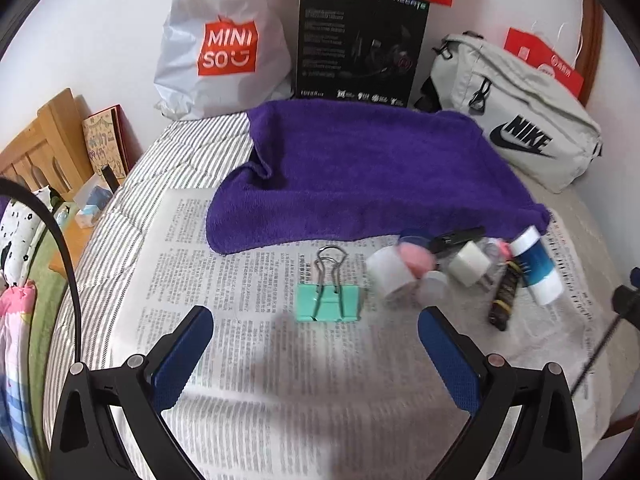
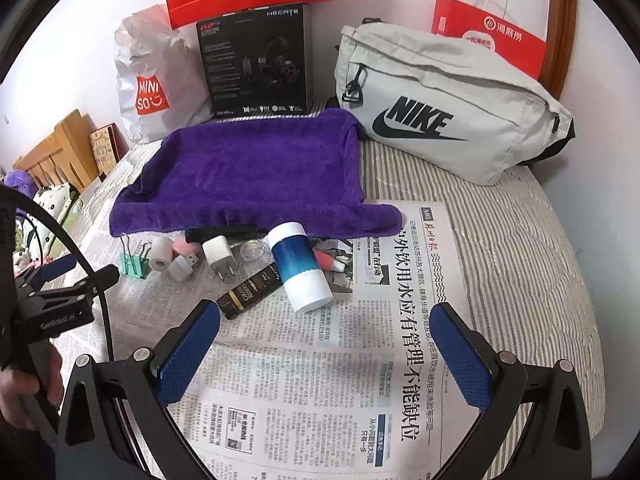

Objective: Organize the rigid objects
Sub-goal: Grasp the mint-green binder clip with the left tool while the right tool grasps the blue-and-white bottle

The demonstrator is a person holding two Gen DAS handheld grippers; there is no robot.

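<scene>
We note the small items clustered on the newspaper (image 2: 360,360) along the purple towel's (image 2: 248,176) near edge: mint binder clip (image 1: 329,302), tape roll (image 1: 390,274), white charger plug (image 2: 219,256), dark tube (image 2: 250,290), blue-and-white bottle (image 2: 300,266) on its side. Our left gripper (image 1: 316,328) hovers just short of the clip, fingers spread wide, empty. Our right gripper (image 2: 328,324) hovers near the bottle, likewise wide and empty. Grey Nike bag (image 2: 448,116) sits at the bed's far edge.
</scene>
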